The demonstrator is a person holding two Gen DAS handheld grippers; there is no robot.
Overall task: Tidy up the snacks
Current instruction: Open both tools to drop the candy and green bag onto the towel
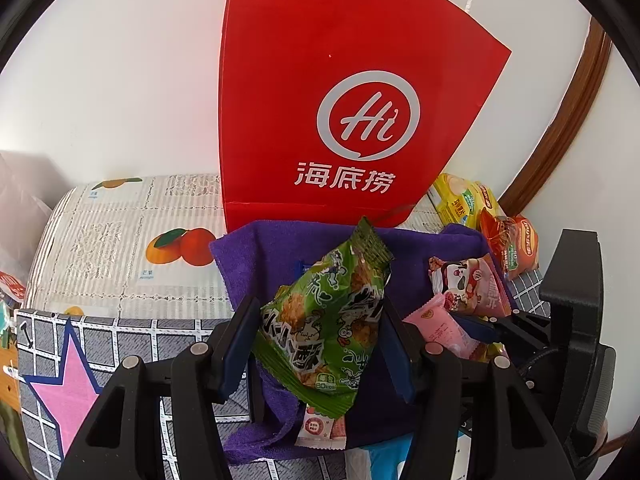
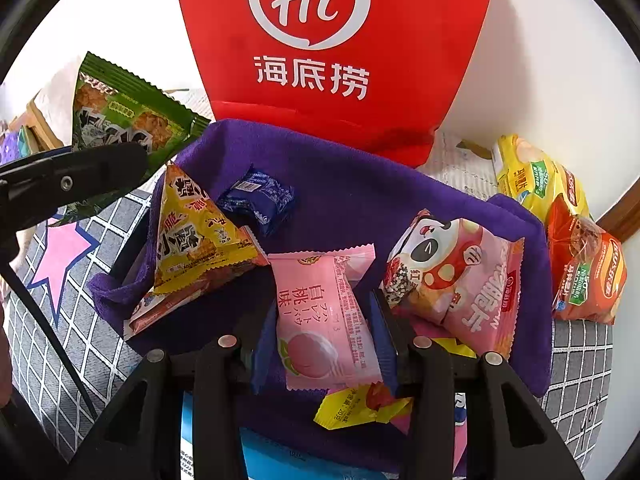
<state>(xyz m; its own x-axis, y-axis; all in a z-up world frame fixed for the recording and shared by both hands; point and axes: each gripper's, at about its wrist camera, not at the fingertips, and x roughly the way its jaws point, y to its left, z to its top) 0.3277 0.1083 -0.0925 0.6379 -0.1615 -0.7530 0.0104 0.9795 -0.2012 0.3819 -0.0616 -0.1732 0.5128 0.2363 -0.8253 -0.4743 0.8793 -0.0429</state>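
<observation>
Left wrist view: left gripper (image 1: 320,344) is clamped on a green snack packet (image 1: 326,320), which is held tilted, sealed end up toward 12 o'clock, above a purple cloth (image 1: 420,248). A small white-and-red packet (image 1: 320,430) is seen just under the green one at 6 o'clock. At 3 o'clock the right gripper (image 1: 476,328) is seen with a pink peach packet (image 1: 440,330) at its tips. Farther out at 2 o'clock a pink panda packet (image 1: 472,284) is lying on the cloth; beyond it an orange packet (image 1: 516,246) and a yellow packet (image 1: 460,200) are lying near the wall. A red paper bag (image 1: 320,80) is standing upright at 12 o'clock, behind the cloth. A fruit-print table cover (image 1: 120,240) is seen at 10 o'clock.

Right wrist view: right gripper (image 2: 326,344) is closed on the pink peach packet (image 2: 324,320), pads pressed on both sides. A yellow wrapper (image 2: 352,406) is lying just below at 6 o'clock. On the cloth (image 2: 360,192), a yellow triangular packet (image 2: 196,236) is at 10 o'clock, a dark blue packet (image 2: 260,200) at 11, the panda packet (image 2: 452,280) at 2. The green packet (image 2: 128,108) is held up at 10 o'clock, farther out.
</observation>
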